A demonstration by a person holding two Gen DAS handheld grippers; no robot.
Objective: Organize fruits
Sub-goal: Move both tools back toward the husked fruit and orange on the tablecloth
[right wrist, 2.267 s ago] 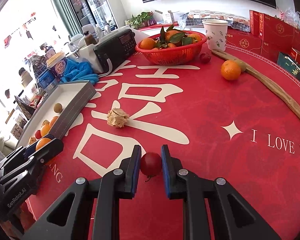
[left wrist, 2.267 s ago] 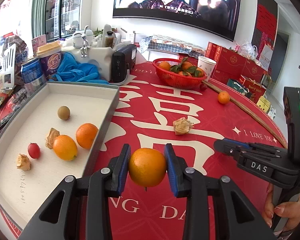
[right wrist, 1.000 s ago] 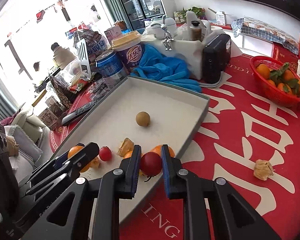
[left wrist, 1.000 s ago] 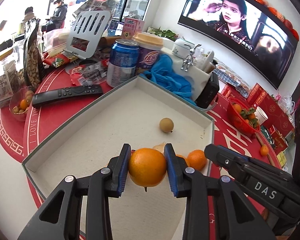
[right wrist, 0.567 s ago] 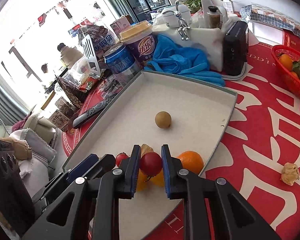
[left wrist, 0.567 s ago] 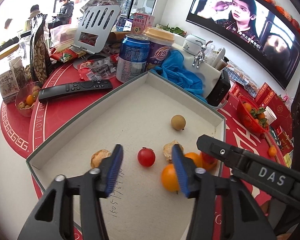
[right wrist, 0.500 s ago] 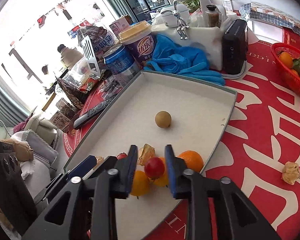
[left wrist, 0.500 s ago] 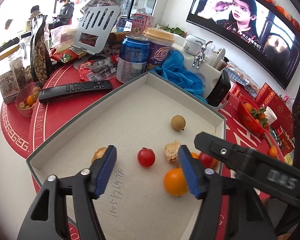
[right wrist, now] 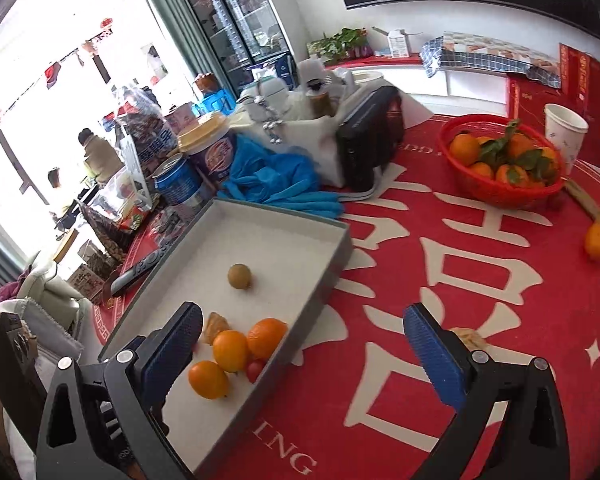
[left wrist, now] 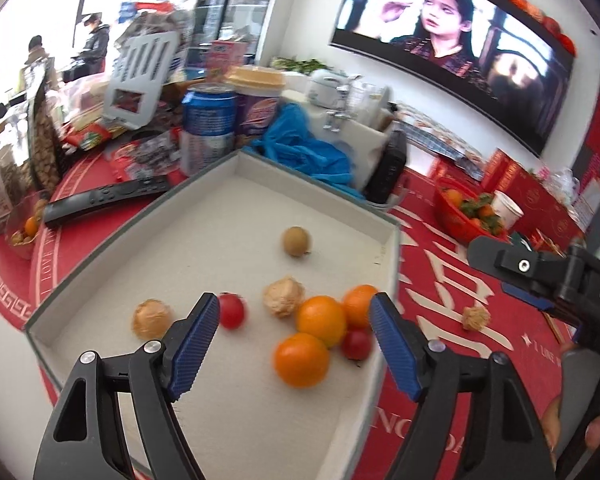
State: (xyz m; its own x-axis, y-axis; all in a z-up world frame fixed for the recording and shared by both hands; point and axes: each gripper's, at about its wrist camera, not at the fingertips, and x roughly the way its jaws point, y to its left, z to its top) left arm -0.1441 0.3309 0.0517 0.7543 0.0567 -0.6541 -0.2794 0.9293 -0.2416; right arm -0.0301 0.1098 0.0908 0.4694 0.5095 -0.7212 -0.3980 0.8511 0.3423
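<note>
Both claws — left [left wrist: 296, 340], right [right wrist: 300, 344] — agape above fruit tray [left wrist: 100, 256]

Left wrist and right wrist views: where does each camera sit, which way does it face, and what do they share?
Left wrist: rides the left gripper, open, looking down into the gray tray of fruit; the right gripper and the holding hand show at right.
Right wrist: rides the right gripper, open, above the tray's near corner, facing across the red tablecloth toward the red basket; no hand shows.
Shared: tray, oranges, brown round fruit, blue can, basket.
</note>
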